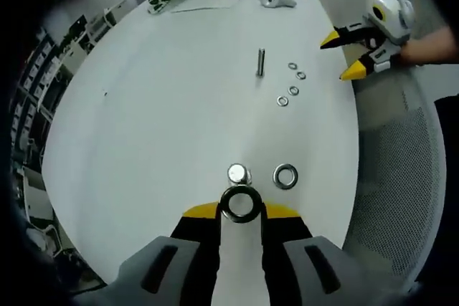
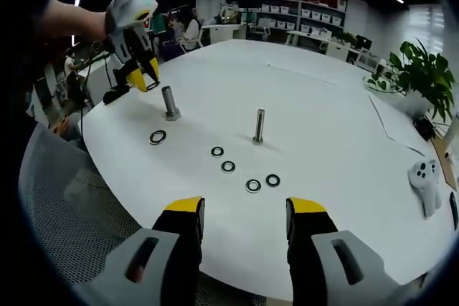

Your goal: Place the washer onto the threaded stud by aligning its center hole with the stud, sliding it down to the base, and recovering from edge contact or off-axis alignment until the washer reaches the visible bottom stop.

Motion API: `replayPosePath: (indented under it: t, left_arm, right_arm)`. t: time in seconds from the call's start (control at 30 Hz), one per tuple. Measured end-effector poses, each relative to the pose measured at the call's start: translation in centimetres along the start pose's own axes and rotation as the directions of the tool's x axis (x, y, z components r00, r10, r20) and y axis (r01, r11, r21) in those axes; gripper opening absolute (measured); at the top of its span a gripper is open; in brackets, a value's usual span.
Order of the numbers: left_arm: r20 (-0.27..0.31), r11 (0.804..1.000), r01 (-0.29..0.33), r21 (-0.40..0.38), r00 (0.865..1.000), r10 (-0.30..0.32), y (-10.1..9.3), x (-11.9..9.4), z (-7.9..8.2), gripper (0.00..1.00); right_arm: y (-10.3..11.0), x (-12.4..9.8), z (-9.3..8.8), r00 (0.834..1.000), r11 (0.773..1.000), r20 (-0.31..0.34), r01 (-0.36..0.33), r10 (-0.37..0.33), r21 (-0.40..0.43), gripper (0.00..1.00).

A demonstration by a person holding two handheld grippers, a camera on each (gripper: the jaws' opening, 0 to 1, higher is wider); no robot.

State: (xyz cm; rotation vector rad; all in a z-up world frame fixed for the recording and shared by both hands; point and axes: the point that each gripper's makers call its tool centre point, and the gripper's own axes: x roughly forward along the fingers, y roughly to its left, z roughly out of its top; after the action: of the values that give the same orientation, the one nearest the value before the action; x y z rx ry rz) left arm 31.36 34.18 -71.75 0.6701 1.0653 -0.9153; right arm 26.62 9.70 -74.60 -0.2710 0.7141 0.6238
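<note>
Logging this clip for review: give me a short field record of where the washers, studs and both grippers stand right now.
held washer: large washer in left gripper, just short of the thick stud
loose large washer: flat beside that stud
thin stud: upright mid-table
small washers: four near thin stud
right gripper: open, above table edge
table: white

Gripped washer just short of upright stud
</note>
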Motion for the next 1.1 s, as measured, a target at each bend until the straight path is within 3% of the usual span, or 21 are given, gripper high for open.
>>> replayPosePath:
  t: [0.37, 1.1]
  left_arm:
    - [-0.008, 0.999, 0.01, 0.04, 1.0, -0.01, -0.3, 1.1, 1.9, 0.19]
    - [-0.089, 0.995, 0.025, 0.097, 0.996, -0.017, 0.0, 3.7, 1.3, 0.19]
  right_arm:
    - [0.1, 0.0, -0.1, 1.0, 1.0, -0.001, -0.002, 0.002, 0.001, 0.48]
    - [0.0, -0.1, 0.0, 1.0, 1.0, 0.005, -0.001, 0.001, 0.002, 0.47]
